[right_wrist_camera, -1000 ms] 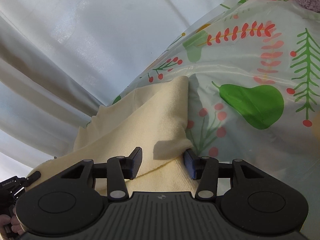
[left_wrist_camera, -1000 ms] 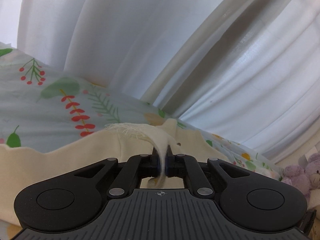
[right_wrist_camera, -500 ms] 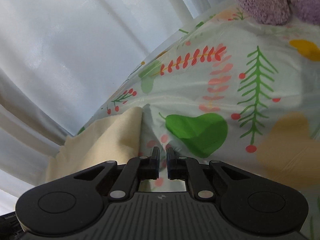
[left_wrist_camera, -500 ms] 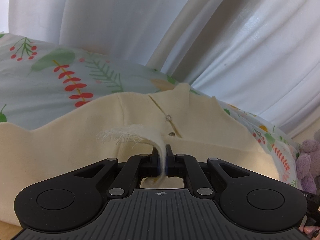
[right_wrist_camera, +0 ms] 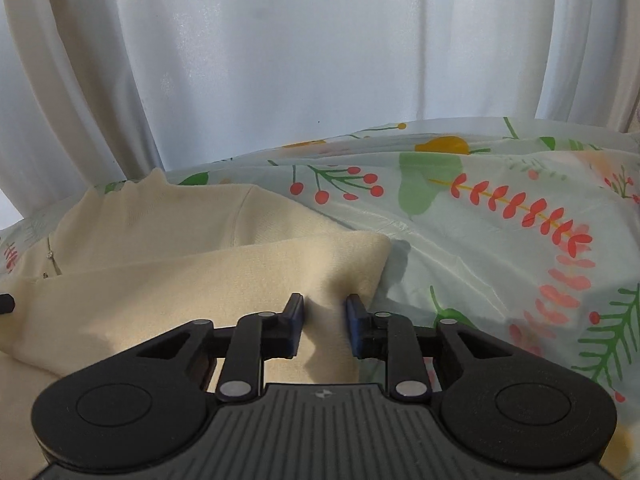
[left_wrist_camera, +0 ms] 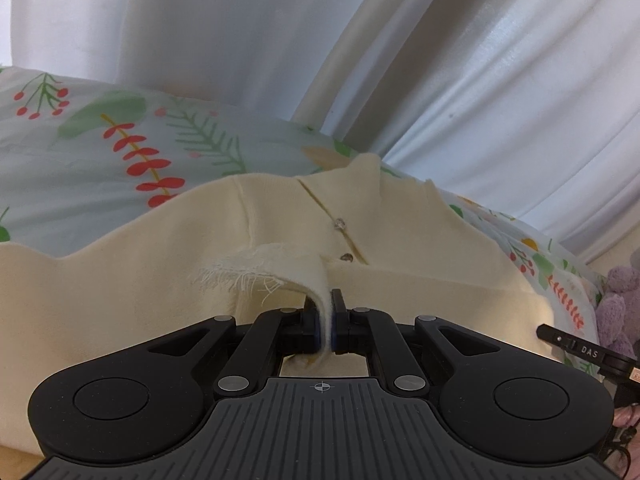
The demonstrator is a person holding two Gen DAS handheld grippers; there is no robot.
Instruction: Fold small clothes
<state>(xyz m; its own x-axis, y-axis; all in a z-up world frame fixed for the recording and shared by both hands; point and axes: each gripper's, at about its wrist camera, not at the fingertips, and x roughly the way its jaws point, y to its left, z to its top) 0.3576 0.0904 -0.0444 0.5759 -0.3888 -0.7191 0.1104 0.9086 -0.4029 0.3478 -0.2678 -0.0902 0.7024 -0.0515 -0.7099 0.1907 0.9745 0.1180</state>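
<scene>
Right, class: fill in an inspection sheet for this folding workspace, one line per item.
Surface: floral cover, wrinkled.
Job's things: cream garment laid out on the cover, buttoned opening showing.
Clutter: purple plush toy at the cover's edge.
Tools: left tool shut on the garment's frayed flap; right tool has its jaws apart astride a fold at the garment's corner, and whether it grips is unclear.
Cables: nothing seen.
Surroundings: white curtains behind the cover.
</scene>
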